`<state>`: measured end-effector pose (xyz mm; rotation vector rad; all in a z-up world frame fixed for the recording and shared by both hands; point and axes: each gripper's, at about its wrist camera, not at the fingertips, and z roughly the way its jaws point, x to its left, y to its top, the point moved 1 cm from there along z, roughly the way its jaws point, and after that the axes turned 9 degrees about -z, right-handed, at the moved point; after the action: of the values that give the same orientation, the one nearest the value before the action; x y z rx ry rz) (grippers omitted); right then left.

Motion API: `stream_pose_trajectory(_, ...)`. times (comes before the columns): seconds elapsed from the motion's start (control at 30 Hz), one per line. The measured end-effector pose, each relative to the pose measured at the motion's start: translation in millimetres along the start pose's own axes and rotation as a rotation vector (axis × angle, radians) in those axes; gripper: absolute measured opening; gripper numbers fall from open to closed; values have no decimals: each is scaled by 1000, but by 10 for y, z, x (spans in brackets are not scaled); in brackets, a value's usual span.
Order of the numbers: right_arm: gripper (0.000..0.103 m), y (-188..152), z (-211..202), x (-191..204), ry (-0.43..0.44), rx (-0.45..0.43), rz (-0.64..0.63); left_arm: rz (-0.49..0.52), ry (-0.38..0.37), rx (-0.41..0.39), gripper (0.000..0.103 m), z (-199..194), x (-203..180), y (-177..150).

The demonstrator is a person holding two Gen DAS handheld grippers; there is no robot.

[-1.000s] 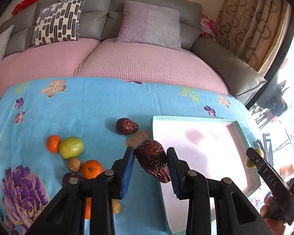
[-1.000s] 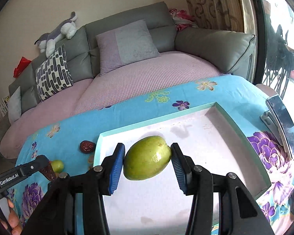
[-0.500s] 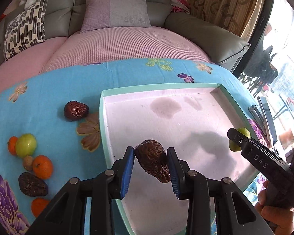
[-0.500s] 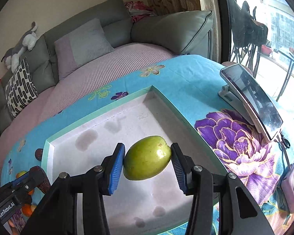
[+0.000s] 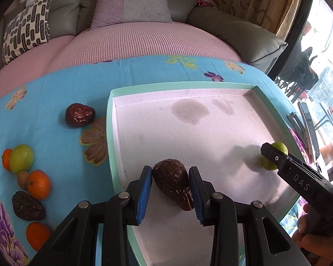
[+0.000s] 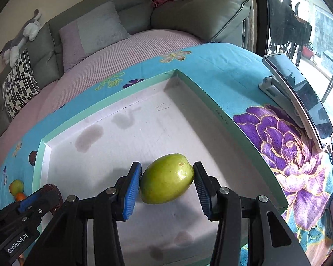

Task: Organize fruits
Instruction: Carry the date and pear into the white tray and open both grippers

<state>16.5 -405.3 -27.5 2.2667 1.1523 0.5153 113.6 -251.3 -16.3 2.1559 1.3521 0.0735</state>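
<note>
Inside tray's rim [image 5: 110, 133], left gripper [image 5: 170, 190] clamping date [image 5: 173, 186], right gripper [image 6: 167, 182] clamping green fruit [image 6: 166, 178]

A wrinkled brown date [image 5: 174, 185] and a glossy green fruit [image 6: 166, 178] sit over the white, mint-rimmed tray [image 5: 110, 133].

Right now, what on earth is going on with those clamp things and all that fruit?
A person is sorting fruit with a handheld gripper in each hand. The left gripper is shut on a wrinkled brown date and the right gripper on a green fruit; both are above the white tray, which has nothing lying in it. Another date, oranges and a second green fruit wait on the blue cloth.
</note>
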Motion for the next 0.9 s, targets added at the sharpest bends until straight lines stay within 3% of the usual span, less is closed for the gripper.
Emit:
stream_pose_trajectory(0.27,50,13,2,41,-19,4,-35,8,2,4,38,-58,-20,1)
stream_pose_trajectory(0.37,52,14,-12,48,-14,2,-35,11,6,-8,47,-117,-32,7)
stream_pose_trajectory(0.43,64,15,-10,70,-7,6,-44,12,8,-14,50,-163,-33,8)
stream_pose_trajectory(0.53,68,20,-32,128,-15,3,-78,11,19,-30,52,-240,-27,18)
stream_pose_trajectory(0.6,68,27,-61,145,-14,-3,-84,8,30,-44,60,-294,-10,26)
stream_pose_trajectory(0.73,83,40,-111,163,-4,-25,-87,-14,52,-87,72,-424,83,62)
stream_pose_trajectory(0.9,84,31,-126,151,10,-32,-86,-103,120,-135,79,-536,369,135)
